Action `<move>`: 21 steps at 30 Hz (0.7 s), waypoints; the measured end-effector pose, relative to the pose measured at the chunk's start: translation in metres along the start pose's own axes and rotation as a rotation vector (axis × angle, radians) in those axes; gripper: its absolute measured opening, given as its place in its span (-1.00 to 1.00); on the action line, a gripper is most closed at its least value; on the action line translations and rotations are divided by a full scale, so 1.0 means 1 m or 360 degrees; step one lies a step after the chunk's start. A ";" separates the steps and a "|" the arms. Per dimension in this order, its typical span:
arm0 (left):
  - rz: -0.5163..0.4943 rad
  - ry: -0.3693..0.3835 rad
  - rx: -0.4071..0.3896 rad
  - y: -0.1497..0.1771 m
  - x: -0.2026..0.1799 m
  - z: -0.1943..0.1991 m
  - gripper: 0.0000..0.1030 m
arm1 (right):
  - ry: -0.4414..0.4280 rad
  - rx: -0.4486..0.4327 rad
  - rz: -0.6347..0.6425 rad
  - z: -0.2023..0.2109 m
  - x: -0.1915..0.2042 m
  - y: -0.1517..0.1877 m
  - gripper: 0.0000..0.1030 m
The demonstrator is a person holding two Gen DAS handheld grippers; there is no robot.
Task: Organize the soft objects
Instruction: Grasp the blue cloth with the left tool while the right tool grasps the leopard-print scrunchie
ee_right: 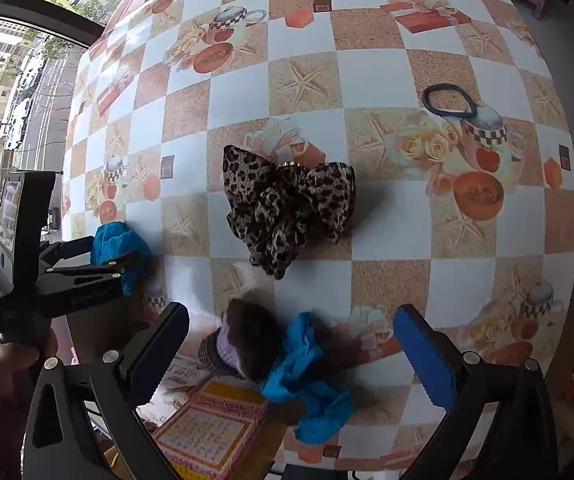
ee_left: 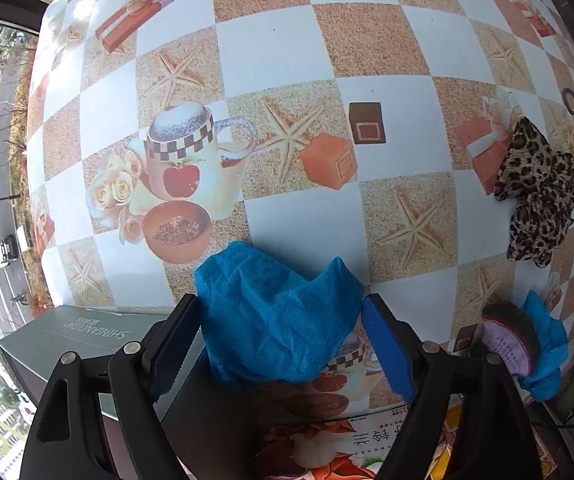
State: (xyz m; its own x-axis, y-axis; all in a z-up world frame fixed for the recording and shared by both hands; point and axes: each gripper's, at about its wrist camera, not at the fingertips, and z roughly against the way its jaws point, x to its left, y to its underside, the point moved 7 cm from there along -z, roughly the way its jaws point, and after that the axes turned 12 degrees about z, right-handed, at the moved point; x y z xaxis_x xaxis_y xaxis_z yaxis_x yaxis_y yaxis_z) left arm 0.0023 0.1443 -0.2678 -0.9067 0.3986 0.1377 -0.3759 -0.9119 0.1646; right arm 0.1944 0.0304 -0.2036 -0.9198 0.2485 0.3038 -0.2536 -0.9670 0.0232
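Note:
My left gripper (ee_left: pixel 281 310) is shut on a crumpled blue cloth (ee_left: pixel 279 316), held over the table's near edge; it also shows in the right wrist view (ee_right: pixel 113 242). My right gripper (ee_right: pixel 291 334) is open and empty. Below it lie a brown and lilac knitted piece (ee_right: pixel 243 342) and a second blue cloth (ee_right: pixel 311 384). A leopard-print scrunchie (ee_right: pixel 287 204) lies on the table beyond them, also in the left wrist view (ee_left: pixel 539 188). A black hair band (ee_right: pixel 449 100) lies at the far right.
The table (ee_left: pixel 287 52) has a checkered printed cover. A grey-green box (ee_left: pixel 75 336) stands at the near left edge. A printed box with Chinese text (ee_right: pixel 207 432) sits below the table's edge. A window at the left looks onto a street.

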 end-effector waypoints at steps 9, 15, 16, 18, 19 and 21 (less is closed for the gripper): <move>-0.0064 -0.0149 0.0092 0.002 -0.004 -0.025 0.64 | 0.0092 0.0009 0.0074 -0.047 -0.002 -0.040 1.00; -0.0116 -0.0210 0.0108 0.005 -0.015 -0.034 0.65 | 0.0236 0.0031 0.0207 -0.075 0.001 -0.052 1.00; -0.0126 -0.0216 0.0105 0.005 -0.017 -0.034 0.62 | 0.0267 0.0035 0.0232 -0.079 0.002 -0.053 1.00; -0.0134 -0.0196 0.0105 0.004 -0.025 -0.032 0.49 | 0.0309 0.0024 0.0274 -0.082 0.004 -0.053 1.00; -0.0133 -0.0175 0.0106 0.005 -0.026 -0.031 0.29 | 0.0336 0.0010 0.0295 -0.081 0.004 -0.052 0.91; -0.0137 -0.0149 0.0101 0.007 -0.032 -0.027 -0.10 | 0.0362 -0.0020 0.0339 -0.078 0.006 -0.050 0.54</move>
State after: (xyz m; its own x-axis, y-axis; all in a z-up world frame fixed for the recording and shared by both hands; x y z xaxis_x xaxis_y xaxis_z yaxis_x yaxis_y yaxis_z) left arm 0.0232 0.1225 -0.2975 -0.8487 0.4852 0.2105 -0.4361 -0.8672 0.2405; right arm 0.1785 0.0841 -0.2770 -0.9957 0.0476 0.0794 -0.0502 -0.9983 -0.0305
